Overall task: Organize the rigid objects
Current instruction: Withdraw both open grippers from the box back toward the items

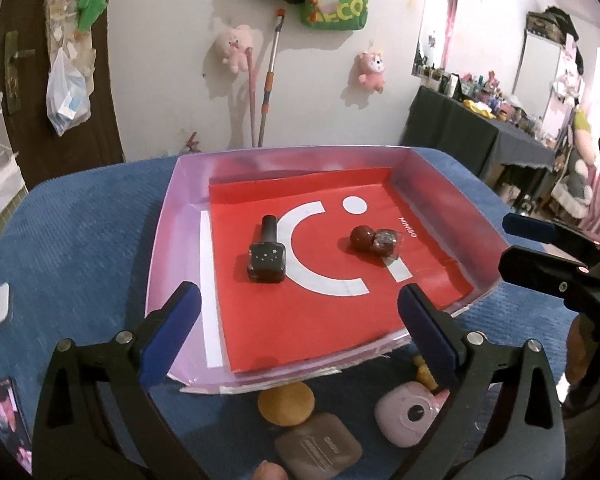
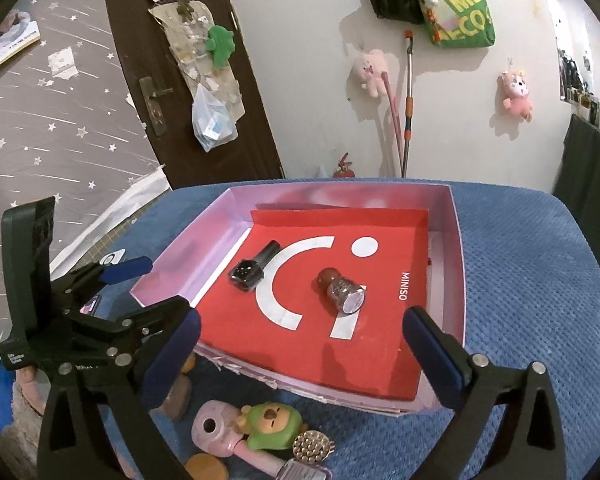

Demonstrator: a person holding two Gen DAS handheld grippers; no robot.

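Both the left tongs [image 1: 296,320] and right tongs [image 2: 300,336] hang wide open, tilted down toward the tray [image 1: 160,240] at 12 o'clock, gripping nothing; items at 6 o'clock are cut off.

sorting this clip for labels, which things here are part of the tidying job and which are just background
Part of the job:
- pink box
- black bottle
- brown-capped bottle
- pink camera
- green figure

Background:
- plush toys
- green bag
- mop
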